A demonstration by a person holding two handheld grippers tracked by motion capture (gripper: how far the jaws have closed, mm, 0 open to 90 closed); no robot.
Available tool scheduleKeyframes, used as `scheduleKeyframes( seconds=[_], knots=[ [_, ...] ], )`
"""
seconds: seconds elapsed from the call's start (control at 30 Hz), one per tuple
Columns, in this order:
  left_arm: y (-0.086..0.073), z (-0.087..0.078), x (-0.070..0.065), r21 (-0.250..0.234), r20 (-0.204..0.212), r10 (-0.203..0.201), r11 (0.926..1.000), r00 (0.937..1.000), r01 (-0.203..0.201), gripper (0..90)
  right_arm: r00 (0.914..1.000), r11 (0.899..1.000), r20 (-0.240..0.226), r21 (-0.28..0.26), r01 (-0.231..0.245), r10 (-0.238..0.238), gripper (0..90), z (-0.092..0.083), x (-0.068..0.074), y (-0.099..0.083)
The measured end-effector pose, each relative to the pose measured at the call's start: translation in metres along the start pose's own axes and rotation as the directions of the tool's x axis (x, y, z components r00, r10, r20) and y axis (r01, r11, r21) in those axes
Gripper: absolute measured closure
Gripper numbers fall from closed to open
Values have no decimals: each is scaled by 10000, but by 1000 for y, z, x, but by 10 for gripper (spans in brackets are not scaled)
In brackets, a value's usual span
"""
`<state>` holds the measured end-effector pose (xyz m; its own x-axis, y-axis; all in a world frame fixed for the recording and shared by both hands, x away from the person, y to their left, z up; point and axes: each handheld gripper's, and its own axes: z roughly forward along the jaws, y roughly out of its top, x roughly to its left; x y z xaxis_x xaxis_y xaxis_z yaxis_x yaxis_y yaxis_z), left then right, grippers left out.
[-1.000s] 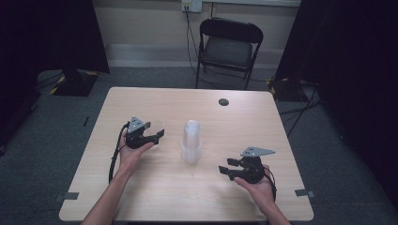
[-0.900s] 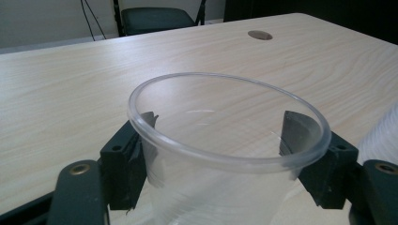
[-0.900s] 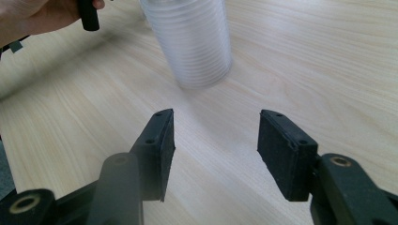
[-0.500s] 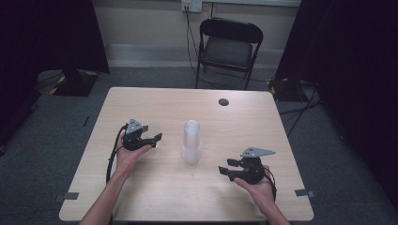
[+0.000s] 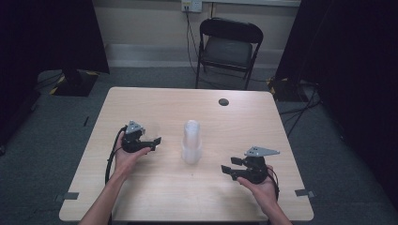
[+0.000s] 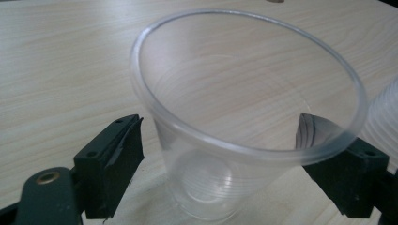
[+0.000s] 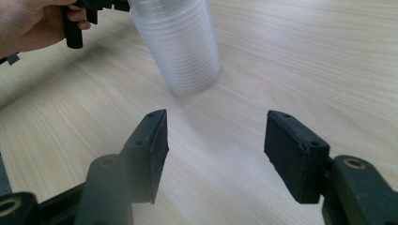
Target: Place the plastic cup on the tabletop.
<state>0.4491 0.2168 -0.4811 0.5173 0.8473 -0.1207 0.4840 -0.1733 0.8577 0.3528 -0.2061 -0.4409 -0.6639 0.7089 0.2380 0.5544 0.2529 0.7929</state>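
Two claws in play. Left claw (image 6: 220, 154) has just been opening, jaws wide either side of a single clear cup (image 6: 244, 117) standing on the bench (image 5: 141, 197), pads off it. Right claw (image 7: 213, 154) is open and empty, near the cup stack (image 5: 191, 143). Risk: a retreating left jaw clips the light cup and tips it.

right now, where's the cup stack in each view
high view: cup stack stands mid-picture, at the table's middle.
left gripper view: a blurred sliver at the right edge, probably its side.
right gripper view: top, left of centre.
shared landmark: the wooden table it stands on.
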Motion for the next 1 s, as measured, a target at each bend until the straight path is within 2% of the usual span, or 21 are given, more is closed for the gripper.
scheduleKeyframes(
  seconds=[0.1, 0.2, 0.23, 0.27, 0.5, 0.63, 0.77, 0.83, 1.0],
  knots=[
    [1, -2, -1, 34, -54, -73, 10000, 10000, 74, 157, 10000, 10000, -7, -22, 13, -13, 391, -1, -1, 0],
    [0, -8, -4, 106, -69, 273, 9996, 9996, -272, 159, 9999, 9999, 85, -53, -94, 94, 379, -1, -3, 0],
    [-1, -10, -6, -13, -141, 326, 9995, 9994, -326, 167, 9998, 9998, 159, -148, -147, 149, 371, -2, -4, 0],
    [-3, -12, -7, -9, -93, 314, 9995, 9995, -314, 192, 9995, 9994, 214, -232, -242, 247, 370, -3, -5, 1],
    [-5, -18, -8, 25, 108, 200, 9998, 9997, -200, 167, 9989, 9988, 347, -377, -301, 314, 360, -6, -7, 1],
    [-5, -24, -9, 110, 59, 192, 9998, 9998, -193, 159, 9981, 9981, 476, -488, -380, 404, 358, -8, -9, 0],
    [-5, -31, -9, 88, 131, -31, 10000, 9999, 30, 160, 9979, 9970, 513, -686, -368, 403, 353, -10, -9, 0],
    [-4, -37, -9, -63, 363, -328, 9994, 9988, 331, 160, 9976, 9965, 546, -738, -393, 434, 348, -11, -10, 1],
    [-6, -52, -12, 15, 418, -198, 9998, 9989, 198, 176, 9966, 9959, 627, -758, -495, 543, 336, -12, -12, 0]
  ],
)
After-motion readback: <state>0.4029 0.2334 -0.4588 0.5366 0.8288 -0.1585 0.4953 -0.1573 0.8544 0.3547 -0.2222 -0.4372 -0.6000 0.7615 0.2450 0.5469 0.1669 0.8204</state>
